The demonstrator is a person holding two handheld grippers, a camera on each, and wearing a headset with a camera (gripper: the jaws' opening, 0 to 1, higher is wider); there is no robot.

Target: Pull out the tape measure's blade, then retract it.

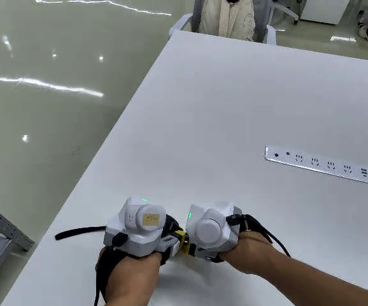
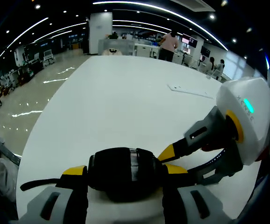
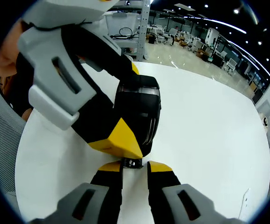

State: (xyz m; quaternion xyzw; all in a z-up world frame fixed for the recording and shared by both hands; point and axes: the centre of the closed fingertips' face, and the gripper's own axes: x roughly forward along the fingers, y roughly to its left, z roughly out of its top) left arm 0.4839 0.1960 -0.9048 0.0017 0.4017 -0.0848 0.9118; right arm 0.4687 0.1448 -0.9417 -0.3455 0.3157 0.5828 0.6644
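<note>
Left gripper view, tape measure (image 2: 125, 171), power strip (image 2: 191, 91) beyond

White table (image 1: 235, 108); glossy green floor (image 1: 56, 70); chair (image 1: 181, 24) at far end.

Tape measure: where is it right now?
Head view, low centre, near edge of the table: tape measure clamped in the left gripper, its blade hook pinched by the right gripper.
</note>
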